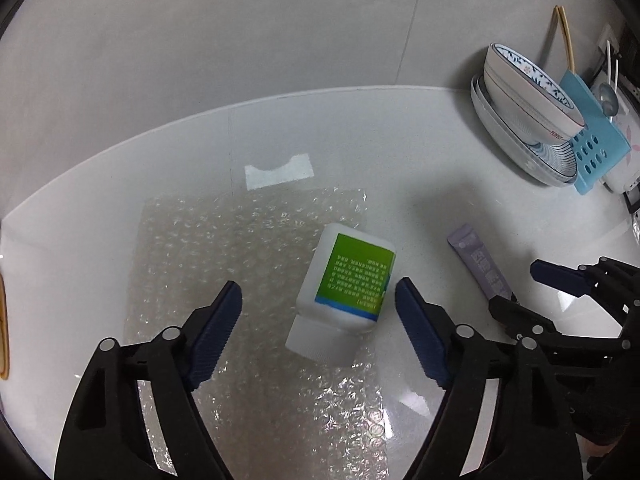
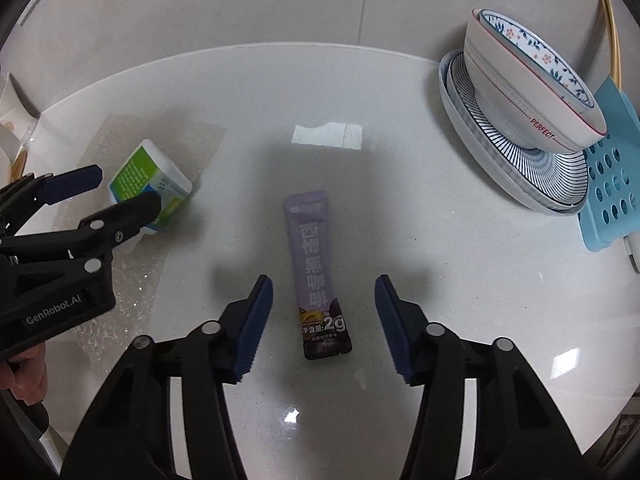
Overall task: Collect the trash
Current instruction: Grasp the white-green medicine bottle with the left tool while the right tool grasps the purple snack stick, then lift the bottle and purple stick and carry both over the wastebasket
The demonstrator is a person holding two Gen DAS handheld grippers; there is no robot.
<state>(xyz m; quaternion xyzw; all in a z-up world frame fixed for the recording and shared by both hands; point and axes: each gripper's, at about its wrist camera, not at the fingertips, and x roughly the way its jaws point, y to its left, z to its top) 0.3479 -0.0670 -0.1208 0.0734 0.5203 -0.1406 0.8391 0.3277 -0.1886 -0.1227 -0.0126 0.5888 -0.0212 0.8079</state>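
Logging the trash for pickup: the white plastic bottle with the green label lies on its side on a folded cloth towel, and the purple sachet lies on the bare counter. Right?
Not quite. The white plastic bottle with the green label lies on its side on a clear sheet of bubble wrap, not a cloth towel; the left wrist view shows it. The purple sachet does lie on the bare white counter.

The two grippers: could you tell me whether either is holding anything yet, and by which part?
Nothing is held. The left gripper straddles the white bottle and the right gripper straddles the purple sachet, pads clear of both.

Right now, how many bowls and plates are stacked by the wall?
2 show clearly: a white floral bowl leaning on a blue-striped plate, which sits in a grey tray against the blue rack; more may be hidden.
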